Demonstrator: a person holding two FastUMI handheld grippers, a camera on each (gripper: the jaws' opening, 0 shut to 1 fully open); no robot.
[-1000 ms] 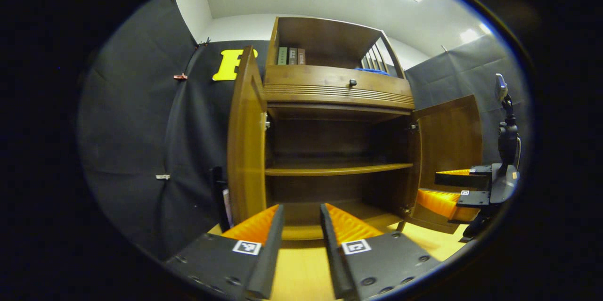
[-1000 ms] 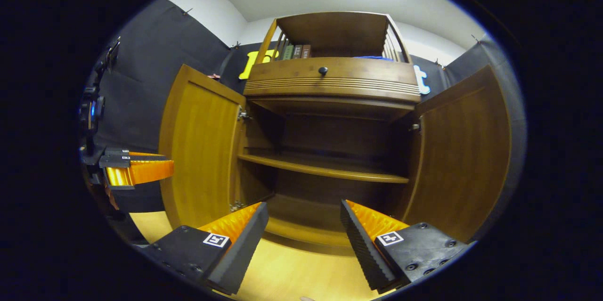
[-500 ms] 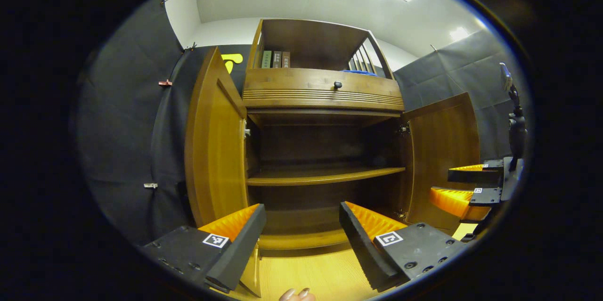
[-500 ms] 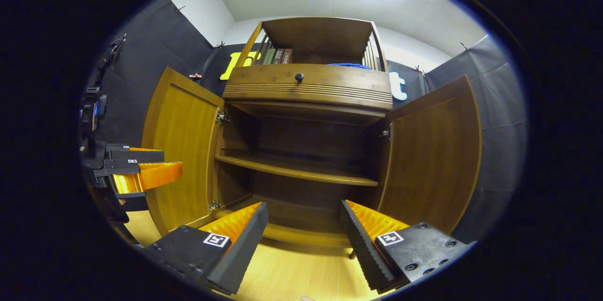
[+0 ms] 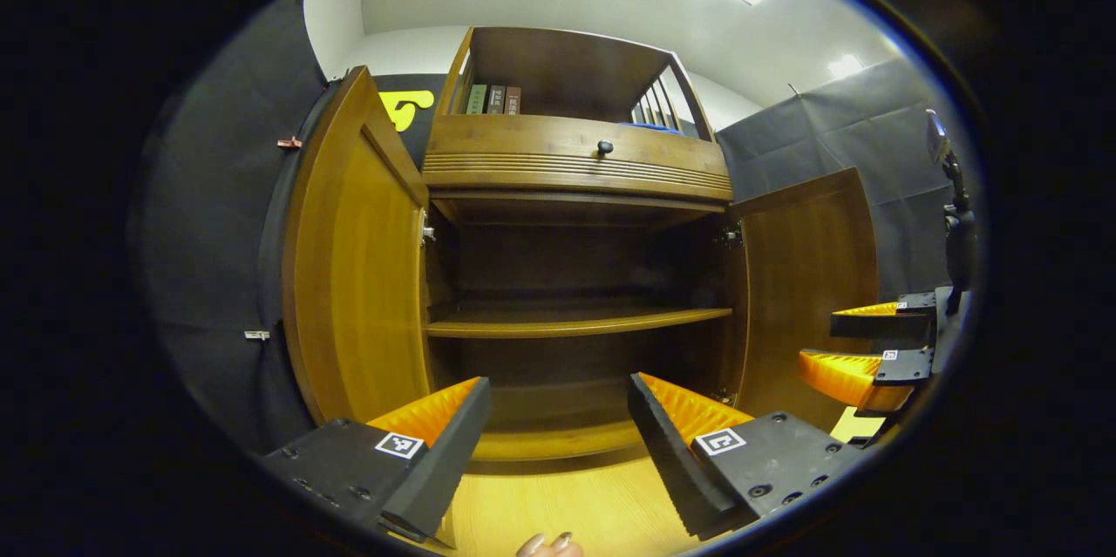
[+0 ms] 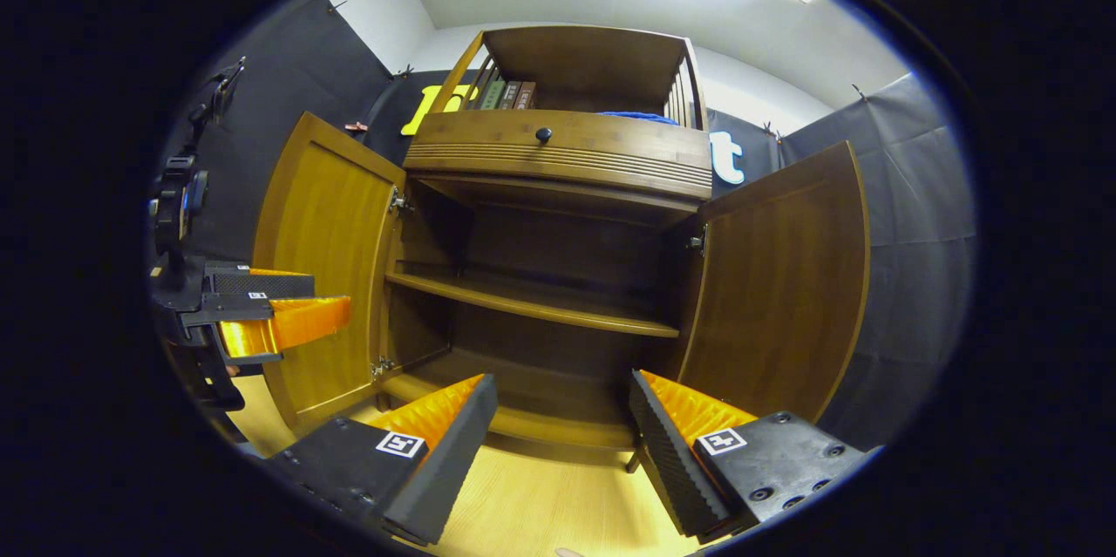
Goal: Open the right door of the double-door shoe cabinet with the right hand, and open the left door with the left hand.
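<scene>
Since 1 s ago both views have pulled back from the shoe cabinet (image 5: pixel 575 165) & the left door (image 5: pixel 353 252) has swung wider; left gripper (image 5: pixel 558 404) fingers have spread. Cabinet stands centre ahead on a light wood floor (image 6: pixel 532 505), both doors wide open, right door (image 6: pixel 776 278) angled out, inner shelf (image 5: pixel 575 326) bare. Left gripper: jaws apart, holding nothing, low in front of the opening. Right gripper (image 6: pixel 562 400): jaws apart too, nothing held. Books (image 5: pixel 493 99) on the top shelf.

Left door (image 5: pixel 353 252) wider open than before.
</scene>
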